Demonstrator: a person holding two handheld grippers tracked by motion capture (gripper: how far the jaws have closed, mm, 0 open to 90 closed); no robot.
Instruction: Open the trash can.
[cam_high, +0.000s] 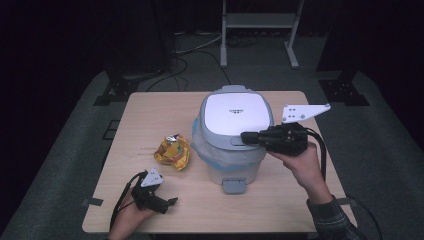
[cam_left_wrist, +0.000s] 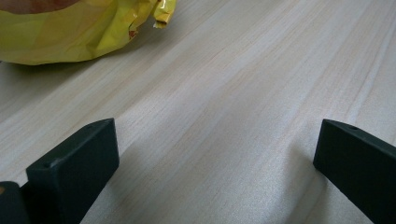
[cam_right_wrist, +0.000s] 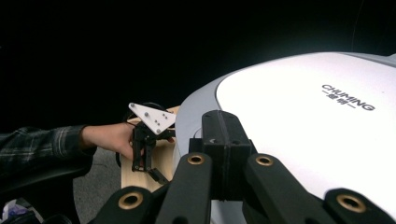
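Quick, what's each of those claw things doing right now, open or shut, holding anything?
Left gripper: open, holding nothing, low over the table.
Right gripper: shut, holding nothing, its tip at the bin lid.

We find the bin (cam_high: 234, 145) at the middle of the table (cam_high: 150, 107), the wrapper (cam_high: 173, 152) just left of it, our left gripper (cam_high: 170, 204) nearer us, and our right gripper (cam_high: 246, 137) at its lid's (cam_high: 236, 113) front edge.

White lidded bin (cam_high: 235, 135), upright mid-table

Left gripper (cam_high: 167, 203) jaws apart; right gripper (cam_high: 246, 136) jaws together
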